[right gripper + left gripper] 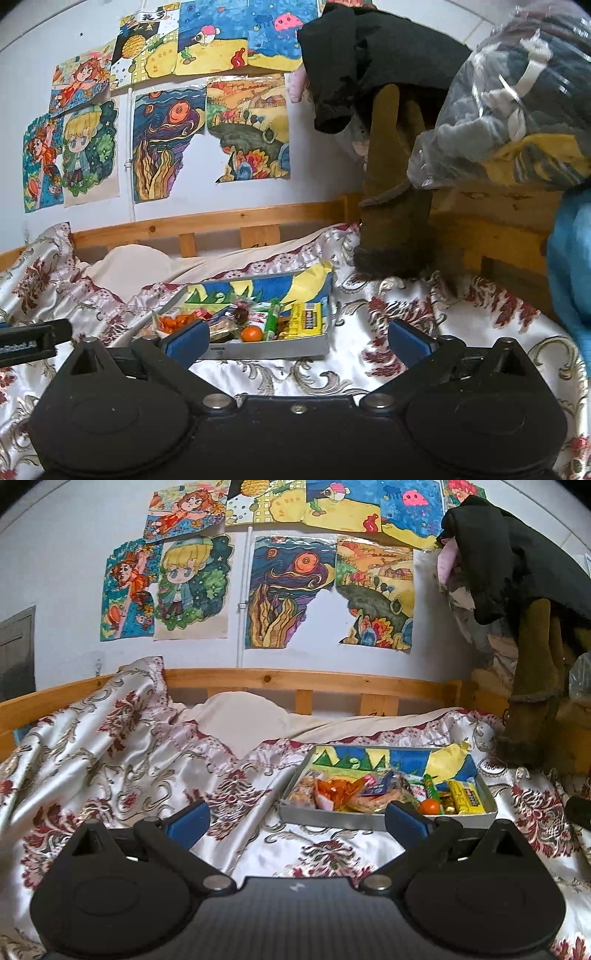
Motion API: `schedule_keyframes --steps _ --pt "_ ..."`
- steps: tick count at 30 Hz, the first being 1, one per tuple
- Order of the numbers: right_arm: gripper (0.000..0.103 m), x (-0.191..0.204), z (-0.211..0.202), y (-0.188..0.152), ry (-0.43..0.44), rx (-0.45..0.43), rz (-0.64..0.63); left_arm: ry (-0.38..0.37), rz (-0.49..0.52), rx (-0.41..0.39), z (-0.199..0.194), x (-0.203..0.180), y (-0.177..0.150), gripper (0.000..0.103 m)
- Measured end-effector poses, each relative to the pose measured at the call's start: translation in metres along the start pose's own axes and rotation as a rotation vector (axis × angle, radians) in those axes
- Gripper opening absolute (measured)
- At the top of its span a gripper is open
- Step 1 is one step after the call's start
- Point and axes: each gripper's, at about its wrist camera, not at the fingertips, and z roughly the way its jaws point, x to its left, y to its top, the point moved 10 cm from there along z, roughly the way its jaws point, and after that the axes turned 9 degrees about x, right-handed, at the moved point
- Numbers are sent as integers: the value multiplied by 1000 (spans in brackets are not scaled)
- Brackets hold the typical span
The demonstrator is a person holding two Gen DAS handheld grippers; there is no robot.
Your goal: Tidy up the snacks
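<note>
Already both grippers hang wide and empty: left gripper (295,818), right gripper (297,338). Snack box (273,349) sits mid-bed on a slippery satin bedspread (388,354), w/ a tangerine (252,333) loose among wrappers. Risk: a one-sided nudge could slide or tip the box, spilling snacks.

box (269,349): 1 | mandarin (252,334): 1 | grippers: 2 | wall drawings: 9

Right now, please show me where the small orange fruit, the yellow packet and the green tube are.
small orange fruit (252,333), right wrist view, its rounded front.
yellow packet (305,319), right wrist view, its printed face.
green tube (272,317), right wrist view, its middle.
</note>
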Motion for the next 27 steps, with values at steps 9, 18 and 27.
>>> schedule_keyframes --steps 9,18,27 --pt "102 9 -13 -8 -25 -5 -53 27 -2 26 -11 9 -13 103" --pt "102 21 -13 -17 -31 41 -125 104 38 53 -16 17 -30 103" --pt "102 36 -4 -29 20 102 -168 133 -12 62 -22 32 -31 103"
